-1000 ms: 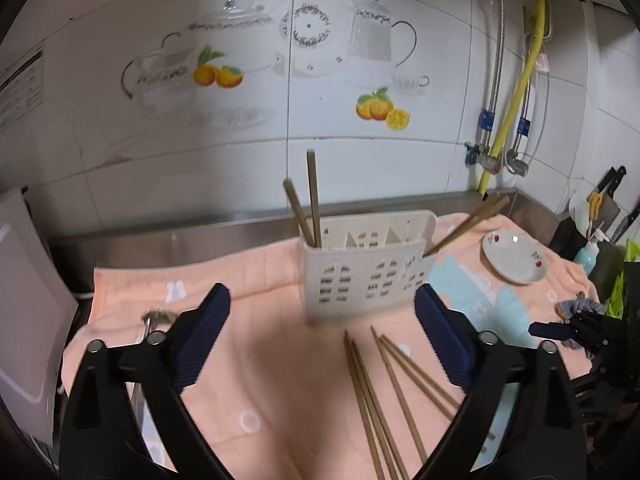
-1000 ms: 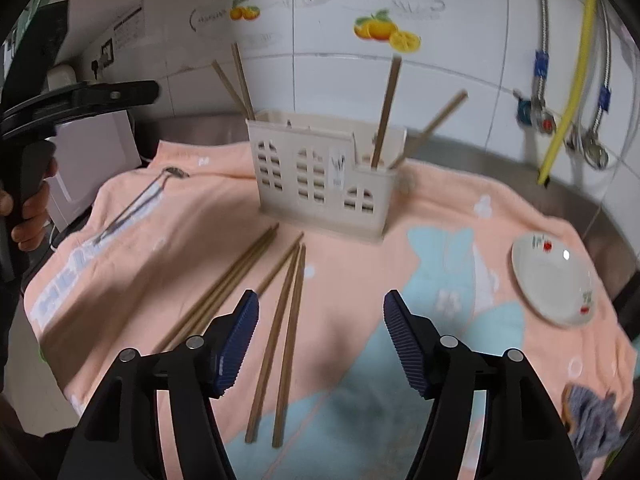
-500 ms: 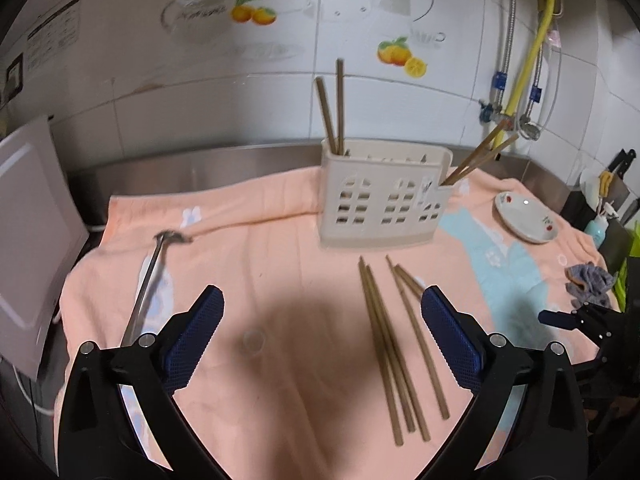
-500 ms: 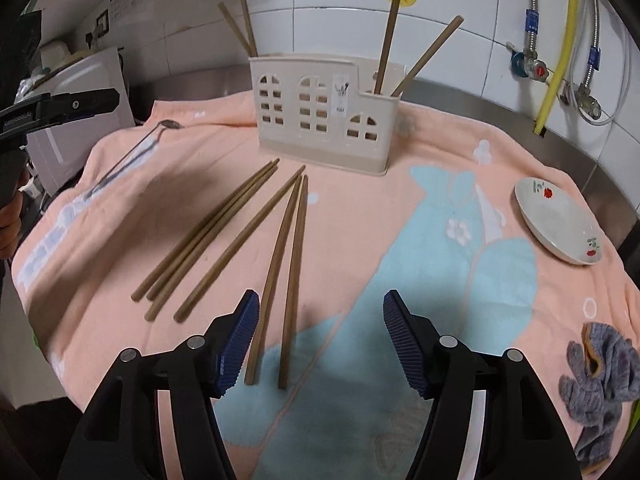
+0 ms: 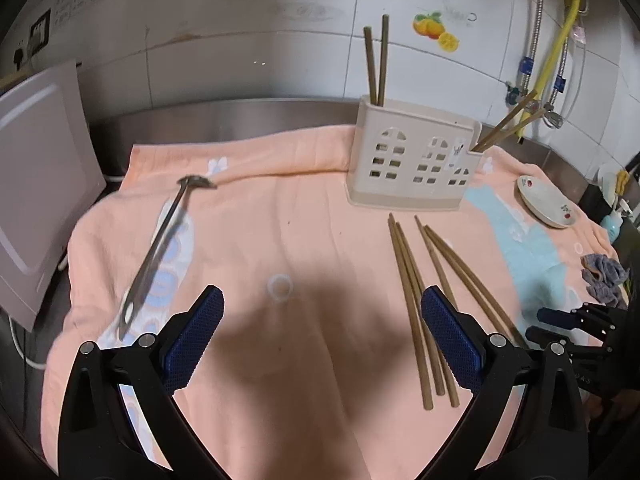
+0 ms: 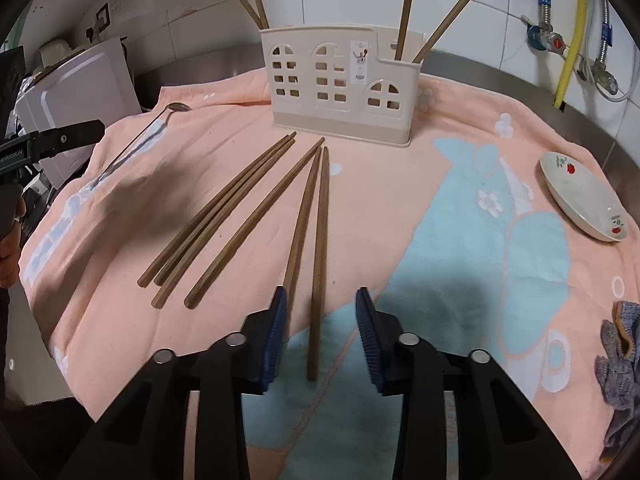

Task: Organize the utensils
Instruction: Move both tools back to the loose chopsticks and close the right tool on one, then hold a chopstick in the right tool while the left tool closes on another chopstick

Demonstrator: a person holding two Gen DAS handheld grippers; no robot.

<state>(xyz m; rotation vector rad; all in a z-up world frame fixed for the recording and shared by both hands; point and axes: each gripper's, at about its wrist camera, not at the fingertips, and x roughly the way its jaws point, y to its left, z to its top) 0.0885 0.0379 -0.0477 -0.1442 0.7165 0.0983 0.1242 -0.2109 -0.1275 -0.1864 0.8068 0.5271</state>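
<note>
A cream utensil holder (image 5: 412,164) (image 6: 340,88) stands on the peach towel with brown chopsticks upright in its end compartments. Several loose brown chopsticks (image 6: 236,216) (image 5: 416,304) lie on the towel in front of it. A metal spoon (image 5: 160,248) (image 6: 136,140) lies at the towel's left. My right gripper (image 6: 320,332) is open and low, its jaws on either side of the near end of the rightmost chopstick (image 6: 320,248). My left gripper (image 5: 320,340) is wide open and empty above bare towel, between the spoon and the chopsticks.
A small white dish (image 6: 580,196) (image 5: 546,202) sits on the towel's right side. A grey rag (image 6: 620,364) lies at the right edge. A white appliance (image 5: 36,184) stands to the left. Tiled wall, pipes and a yellow hose (image 5: 560,40) are behind.
Both grippers have drawn back and tilted down. The right one has come down over the rightmost chopstick and its jaws have narrowed. The left one stays wide open.
</note>
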